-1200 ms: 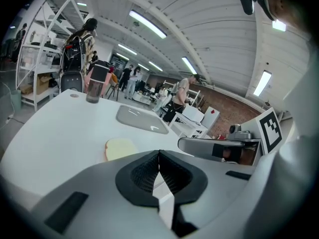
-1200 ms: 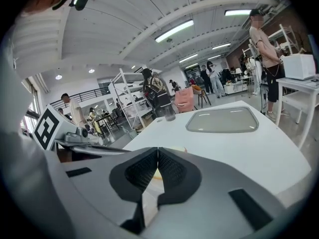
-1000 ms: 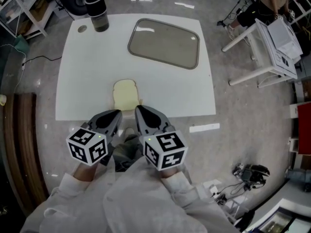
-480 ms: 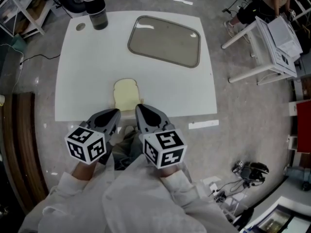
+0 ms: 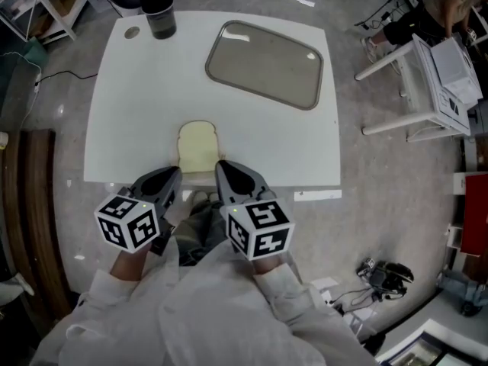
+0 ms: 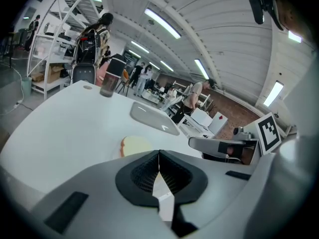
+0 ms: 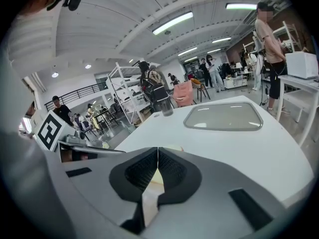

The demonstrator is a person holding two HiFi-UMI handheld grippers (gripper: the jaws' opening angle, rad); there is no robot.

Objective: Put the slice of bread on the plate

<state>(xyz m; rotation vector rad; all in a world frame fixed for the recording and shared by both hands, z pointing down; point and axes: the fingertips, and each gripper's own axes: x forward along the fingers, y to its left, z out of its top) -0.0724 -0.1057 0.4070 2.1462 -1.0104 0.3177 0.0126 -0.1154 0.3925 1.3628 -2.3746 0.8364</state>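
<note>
One white tabletop (image 5: 137, 113) carries everything. On its far right part a grey plate (image 5: 263, 61) is laid. It is empty, so room is left for the bread.

Both grippers are held low at the near edge, close to the person's body. The left gripper (image 5: 169, 178) and the right gripper (image 5: 227, 174) are seen side by side with a gap between them. Each is clenched, and nothing is caught between its jaws. It is judged that they are held so because the grasp is not yet begun.

The bread (image 5: 197, 145) lies flat on the tabletop by the near edge, just beyond the gripper tips and well apart from the plate. A dark bottle (image 5: 158, 14) stands at the far left corner, out of the way.

The bottle's top is cut off by the edge of the head view. In the right gripper view the bread is almost fully hidden behind the jaws. Its thickness cannot be told.
</note>
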